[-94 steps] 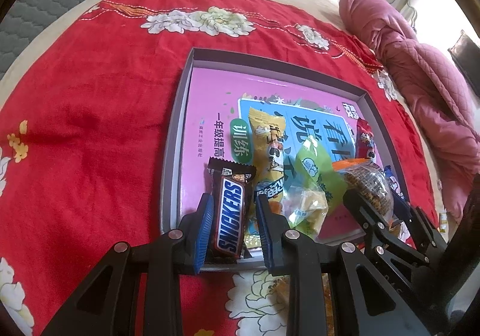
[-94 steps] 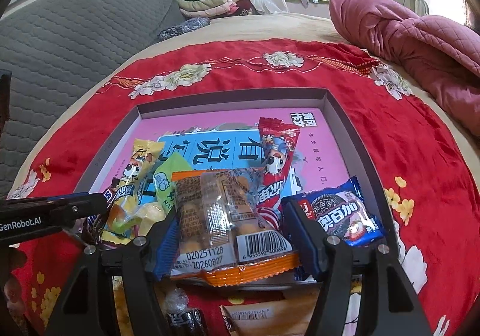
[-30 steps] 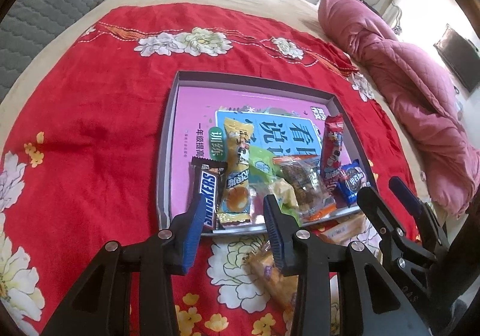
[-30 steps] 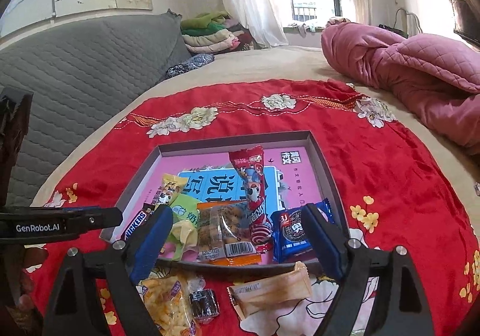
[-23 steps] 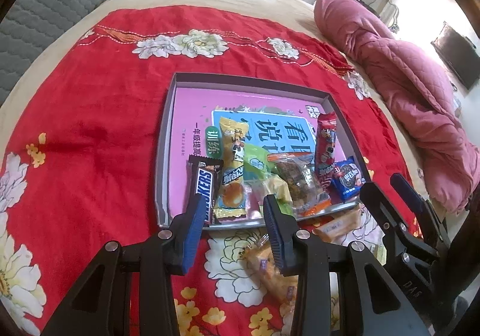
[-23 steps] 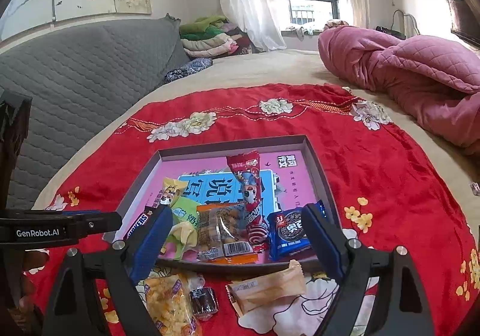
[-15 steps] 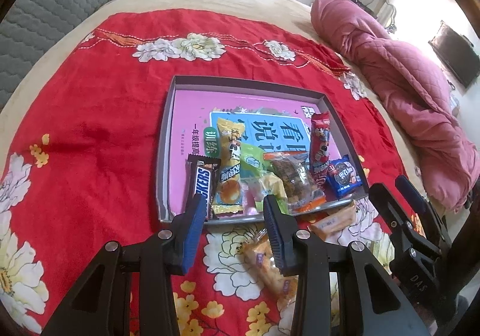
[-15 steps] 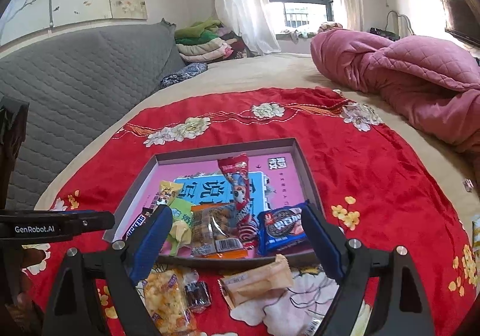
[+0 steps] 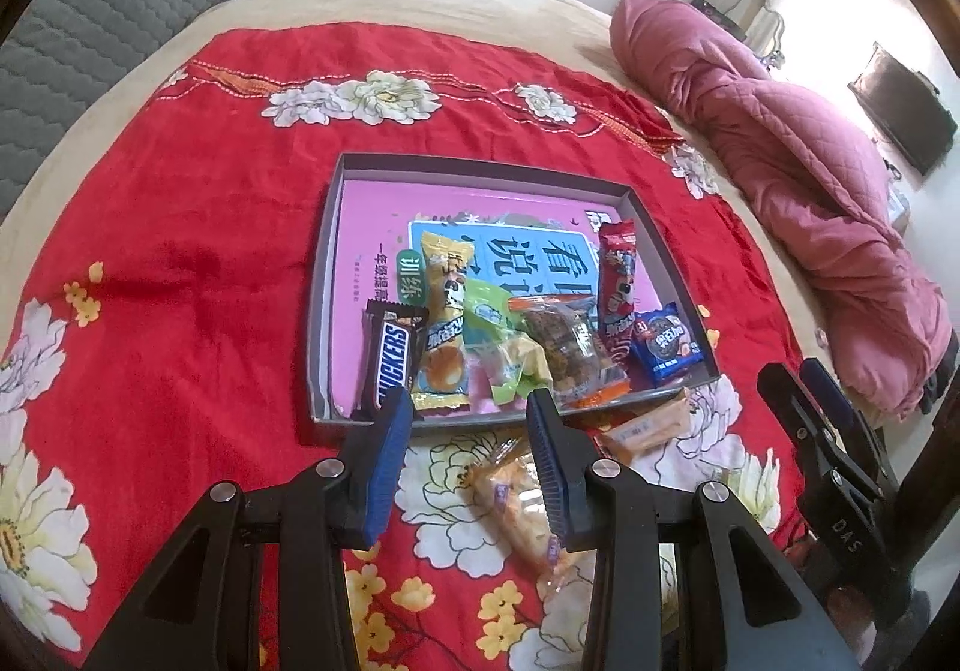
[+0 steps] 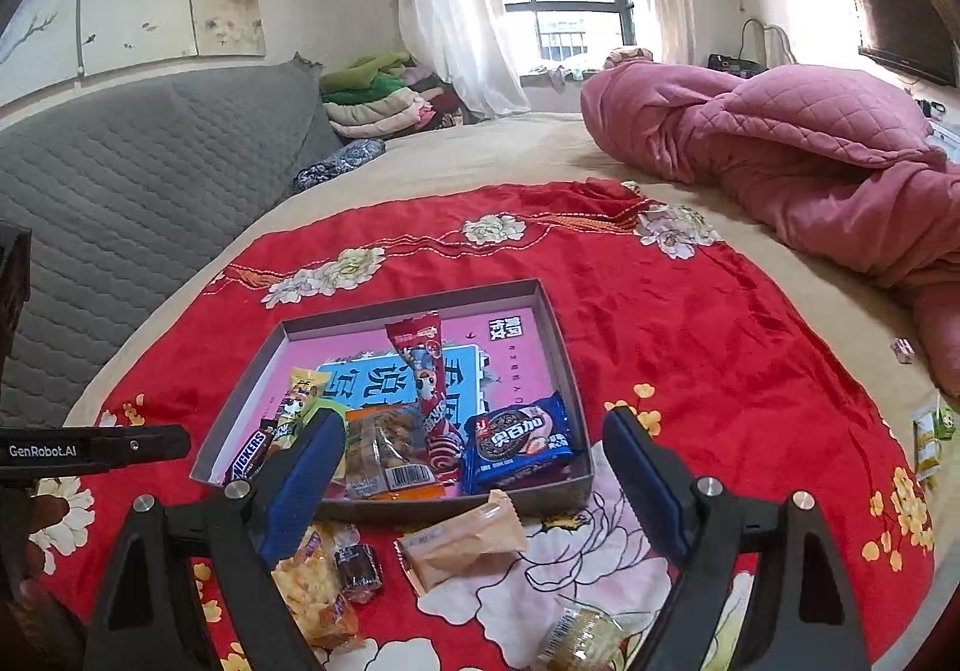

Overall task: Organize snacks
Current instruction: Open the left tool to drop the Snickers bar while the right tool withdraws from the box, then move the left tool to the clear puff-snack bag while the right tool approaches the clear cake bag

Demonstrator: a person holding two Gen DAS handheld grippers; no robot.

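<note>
both claws empty above the near edge of the red floral cloth point(image 9: 180, 263) on the bed. left claw point(image 9: 471, 413) narrow gap, right claw point(image 10: 474, 449) wide. grey tray point(image 9: 324, 275) holds a near row: snickers bar point(image 9: 390, 356), yellow pack, green pack, clear pack, red stick, blue cookie pack point(image 10: 519, 440). loose on cloth just near the tray: tan wafer pack point(image 10: 462, 539), puffed-snack bag point(image 9: 519, 497). judgement: fetch a loose pack next; descend square, pinch mid-body, clear the tray rim, extend the row.
</note>
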